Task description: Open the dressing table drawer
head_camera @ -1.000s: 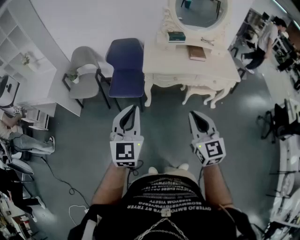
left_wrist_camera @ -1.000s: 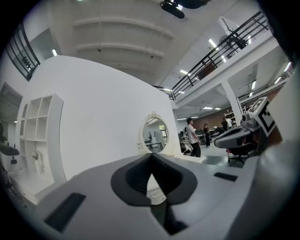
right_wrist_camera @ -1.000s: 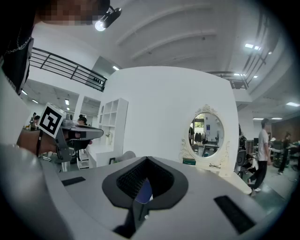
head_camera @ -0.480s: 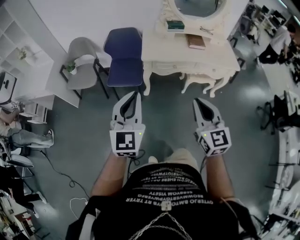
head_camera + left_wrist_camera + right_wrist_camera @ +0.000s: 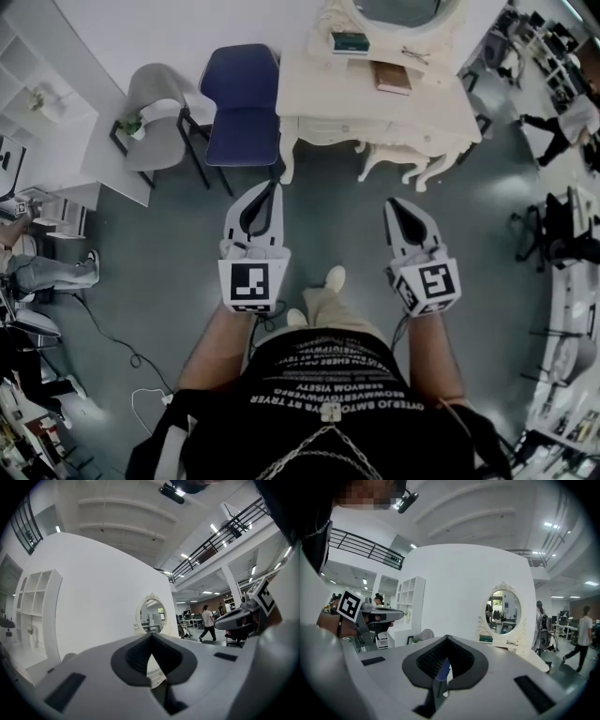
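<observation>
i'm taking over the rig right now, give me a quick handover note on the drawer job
Left claw: shut, empty, out in front of the body.
Right claw: shut, empty, alongside it.
Dressing table: straight ahead, with a blue chair at its left side. Both claws are well short of it and touch nothing.
Drawer: in the table's front, looks closed.
Done: nothing on the drawer yet.
To do: probably walk up, open one claw, take hold of the drawer front and pull it out.
</observation>
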Demonstrator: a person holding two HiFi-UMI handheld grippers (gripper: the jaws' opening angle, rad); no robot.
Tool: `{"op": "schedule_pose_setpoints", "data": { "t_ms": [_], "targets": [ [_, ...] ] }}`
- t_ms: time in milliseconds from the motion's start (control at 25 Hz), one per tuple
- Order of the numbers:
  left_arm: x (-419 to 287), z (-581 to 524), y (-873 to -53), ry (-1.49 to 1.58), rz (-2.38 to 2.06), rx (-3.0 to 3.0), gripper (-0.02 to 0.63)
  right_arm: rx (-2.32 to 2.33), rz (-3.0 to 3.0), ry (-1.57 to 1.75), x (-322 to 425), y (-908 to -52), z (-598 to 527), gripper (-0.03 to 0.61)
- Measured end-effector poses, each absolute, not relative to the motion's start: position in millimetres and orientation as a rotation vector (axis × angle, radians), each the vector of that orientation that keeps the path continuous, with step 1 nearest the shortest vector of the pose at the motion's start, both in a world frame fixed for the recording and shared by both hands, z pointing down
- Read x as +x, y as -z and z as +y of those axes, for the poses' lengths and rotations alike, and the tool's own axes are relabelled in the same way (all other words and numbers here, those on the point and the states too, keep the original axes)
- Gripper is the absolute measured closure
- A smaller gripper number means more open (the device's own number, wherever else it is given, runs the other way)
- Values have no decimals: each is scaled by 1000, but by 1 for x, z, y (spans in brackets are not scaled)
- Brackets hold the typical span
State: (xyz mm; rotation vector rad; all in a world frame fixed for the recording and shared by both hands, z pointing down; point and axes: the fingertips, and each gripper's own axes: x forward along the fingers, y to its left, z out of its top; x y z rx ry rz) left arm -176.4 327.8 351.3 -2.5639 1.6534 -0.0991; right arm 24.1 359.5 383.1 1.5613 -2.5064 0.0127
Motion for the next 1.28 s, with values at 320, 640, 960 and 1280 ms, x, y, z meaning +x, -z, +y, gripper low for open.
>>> {"op": "schedule_pose_setpoints", "data": {
  "t_ms": [320,640,960,1280],
  "targets": [
    [-160,277,-361,181,1677,-2554,611,1537,-2538,-53,43,-396,307,575],
    [-135,228,-372,235,1668,-2582,611,1521,-2557,-59,67,-401,258,575],
    [-116,187,-380,258,1694,-2588,611,1494,-2559,-77,86,-407,218,577],
    [-96,156,-371,246,1731,-2559,611,1486,-2580,-93,112,-402,183,575]
  ]
}}
